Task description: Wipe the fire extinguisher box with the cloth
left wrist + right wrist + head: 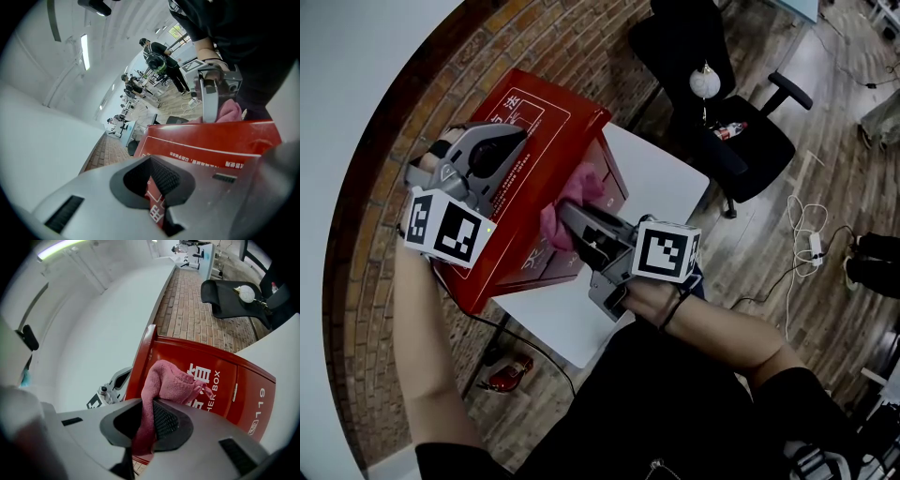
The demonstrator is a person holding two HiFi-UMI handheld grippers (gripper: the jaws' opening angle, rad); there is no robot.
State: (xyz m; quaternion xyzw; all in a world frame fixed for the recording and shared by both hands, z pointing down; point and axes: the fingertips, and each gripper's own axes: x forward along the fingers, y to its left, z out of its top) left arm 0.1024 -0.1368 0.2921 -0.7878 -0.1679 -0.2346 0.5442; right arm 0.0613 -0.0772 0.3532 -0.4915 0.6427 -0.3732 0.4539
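Observation:
The red fire extinguisher box stands on a white table against a brick wall; its white-lettered front shows in the right gripper view. My left gripper is shut and rests on the box's top face, with nothing between its jaws. My right gripper is shut on a pink cloth, which bunches up against the box's front near the upper edge. The cloth and right gripper also peek over the box edge in the left gripper view.
A black office chair stands just beyond the table's far corner. The brick wall runs behind the box. Cables and a plug lie on the wooden floor to the right. A small red object sits under the table.

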